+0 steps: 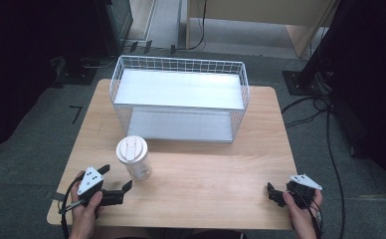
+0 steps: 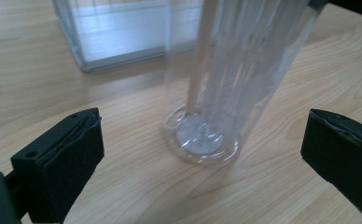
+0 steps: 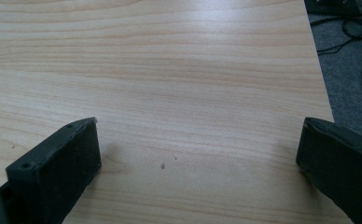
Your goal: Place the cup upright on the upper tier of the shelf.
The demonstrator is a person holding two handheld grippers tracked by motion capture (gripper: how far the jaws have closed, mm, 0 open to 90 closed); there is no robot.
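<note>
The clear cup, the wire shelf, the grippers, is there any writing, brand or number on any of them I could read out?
None can be read.
Clear cup: plain white lid and clear wall, no print.
Wire shelf: no label.
Left gripper and right gripper: no legible marking on their grey plates.

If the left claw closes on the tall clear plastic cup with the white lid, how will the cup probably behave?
The tall clear plastic cup with a white lid looks empty apart from a straw, so it is probably light. Its thin wall may flex or slip under the open left claw. Being tall on a small base, it could tip if pushed high.
</note>
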